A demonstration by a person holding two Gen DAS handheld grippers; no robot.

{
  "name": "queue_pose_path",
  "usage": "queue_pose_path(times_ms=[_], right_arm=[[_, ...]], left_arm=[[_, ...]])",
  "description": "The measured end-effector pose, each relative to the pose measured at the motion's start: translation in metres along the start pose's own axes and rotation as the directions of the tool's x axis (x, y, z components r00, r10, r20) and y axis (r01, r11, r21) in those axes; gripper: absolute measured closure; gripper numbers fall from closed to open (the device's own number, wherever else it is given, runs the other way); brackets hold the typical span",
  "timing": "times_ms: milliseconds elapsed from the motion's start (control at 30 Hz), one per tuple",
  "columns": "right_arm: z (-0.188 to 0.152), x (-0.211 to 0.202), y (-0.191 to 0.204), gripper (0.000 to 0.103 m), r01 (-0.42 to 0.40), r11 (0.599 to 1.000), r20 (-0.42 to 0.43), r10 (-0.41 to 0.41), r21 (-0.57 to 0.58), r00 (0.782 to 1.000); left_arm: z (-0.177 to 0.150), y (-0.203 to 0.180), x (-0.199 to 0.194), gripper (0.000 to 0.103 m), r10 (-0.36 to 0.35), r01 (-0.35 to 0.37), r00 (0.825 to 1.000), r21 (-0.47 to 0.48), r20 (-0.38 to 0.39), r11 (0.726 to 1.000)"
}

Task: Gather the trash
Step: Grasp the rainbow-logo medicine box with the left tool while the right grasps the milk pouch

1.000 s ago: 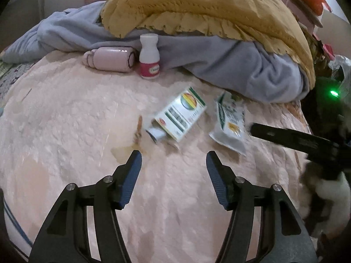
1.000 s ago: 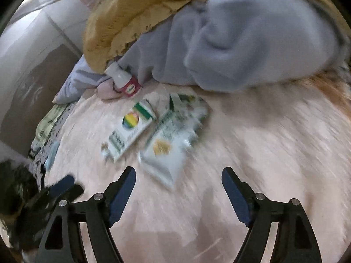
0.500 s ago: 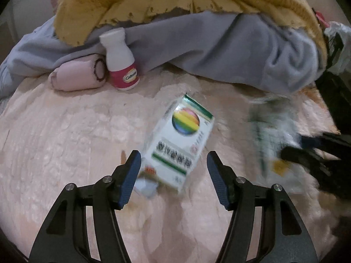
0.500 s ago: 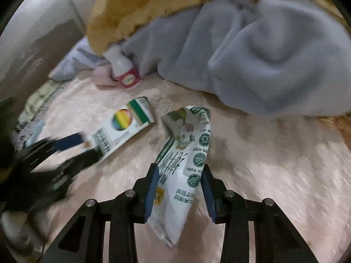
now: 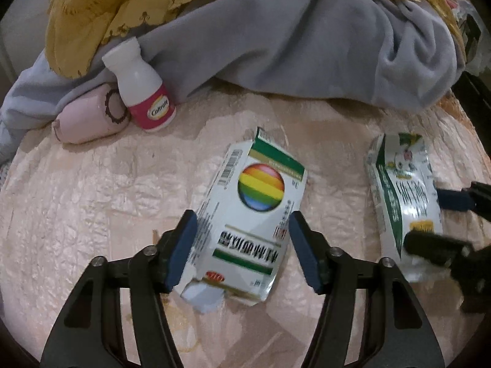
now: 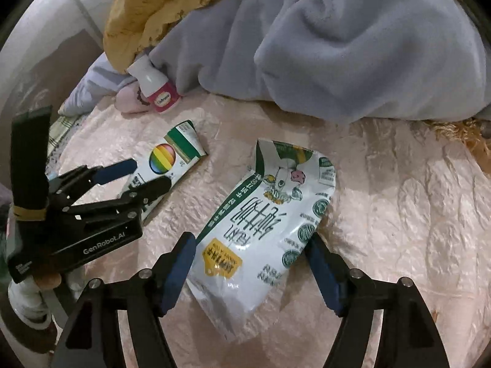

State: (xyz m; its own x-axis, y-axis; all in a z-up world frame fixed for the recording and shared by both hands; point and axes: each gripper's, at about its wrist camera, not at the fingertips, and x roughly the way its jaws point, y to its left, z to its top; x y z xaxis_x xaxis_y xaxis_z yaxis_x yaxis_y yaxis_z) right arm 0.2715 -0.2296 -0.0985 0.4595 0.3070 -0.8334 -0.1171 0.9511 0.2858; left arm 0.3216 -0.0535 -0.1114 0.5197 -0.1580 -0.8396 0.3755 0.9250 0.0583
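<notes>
On the pink quilted bedspread [image 5: 92,202]: two pieces of trash lie flat, each framed by a pair of tongs.
Carton: the flattened white box with a rainbow disc [image 5: 248,217] sits between the pads of the left gripper [image 5: 241,247], which has dropped close over it since a second ago — its jaws have just been narrowing, pads at the carton's sides but not visibly pressing.
Pouch: the green-and-white wrapper [image 6: 264,230] lies between the fingers of the right gripper [image 6: 251,268]; half a second ago the jaws pinched it, now they have just spread wide, pads clear of it.
Edges: a grey fleece blanket [image 5: 307,49] and yellow cloth [image 5: 101,9] bank the far side; bare bedspread lies open toward the right in the right-wrist view.
Neighbours: a white pill bottle with pink label [image 5: 144,95] stands against a pink roll [image 5: 89,119], well apart from the carton.
Views: only the right-wrist view shows the left gripper's whole body — and checked fabric at the bed's left edge.
</notes>
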Motion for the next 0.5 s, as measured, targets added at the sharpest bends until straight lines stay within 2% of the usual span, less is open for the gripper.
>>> queue_pose_path(times_ms=[67, 100, 133, 267, 300, 367, 400, 433, 500], right_arm=[[0.0, -0.001, -0.002, 0.025, -0.005, 1.0, 0.001, 0.005, 0.01, 1.0], [0.003, 0.0, -0.002, 0.024, -0.007, 1.0, 0.001, 0.007, 0.013, 1.0], [0.006, 0.004, -0.001, 0.023, -0.003, 1.0, -0.001, 0.003, 0.012, 1.0], [0.017, 0.023, 0.014, 0.027, 0.031, 0.997, -0.022, -0.033, -0.071, 0.999], [0.016, 0.024, 0.016, 0.027, 0.026, 0.996, -0.022, -0.028, -0.084, 0.999], [0.01, 0.02, 0.018, 0.027, 0.005, 0.993, -0.025, -0.008, -0.114, 1.0], [0.005, 0.016, 0.018, 0.028, -0.009, 0.991, -0.037, 0.005, -0.131, 0.999], [0.001, 0.013, 0.017, 0.028, -0.013, 0.99, -0.044, 0.007, -0.14, 0.999], [-0.006, 0.005, 0.012, 0.03, -0.011, 0.989, -0.048, 0.004, -0.144, 0.999]], left_arm=[[-0.004, 0.007, -0.004, 0.062, -0.017, 0.017, 1.0, -0.032, -0.005, 0.999], [-0.006, 0.011, -0.004, 0.08, -0.04, 0.039, 0.999, -0.055, -0.016, 0.998], [-0.009, 0.016, -0.007, 0.088, -0.043, 0.041, 0.999, -0.076, -0.02, 0.996], [-0.014, 0.032, -0.017, 0.091, -0.077, 0.075, 0.997, -0.116, -0.017, 0.99], [-0.015, 0.034, -0.019, 0.089, -0.083, 0.082, 0.997, -0.122, -0.003, 0.989], [-0.012, 0.038, -0.018, 0.071, -0.114, 0.112, 0.993, -0.145, -0.005, 0.983], [-0.012, 0.039, -0.018, 0.045, -0.119, 0.116, 0.993, -0.152, -0.013, 0.982], [-0.012, 0.039, -0.017, 0.039, -0.123, 0.12, 0.992, -0.159, -0.007, 0.98], [-0.008, 0.03, -0.015, 0.039, -0.131, 0.132, 0.991, -0.146, 0.012, 0.98]])
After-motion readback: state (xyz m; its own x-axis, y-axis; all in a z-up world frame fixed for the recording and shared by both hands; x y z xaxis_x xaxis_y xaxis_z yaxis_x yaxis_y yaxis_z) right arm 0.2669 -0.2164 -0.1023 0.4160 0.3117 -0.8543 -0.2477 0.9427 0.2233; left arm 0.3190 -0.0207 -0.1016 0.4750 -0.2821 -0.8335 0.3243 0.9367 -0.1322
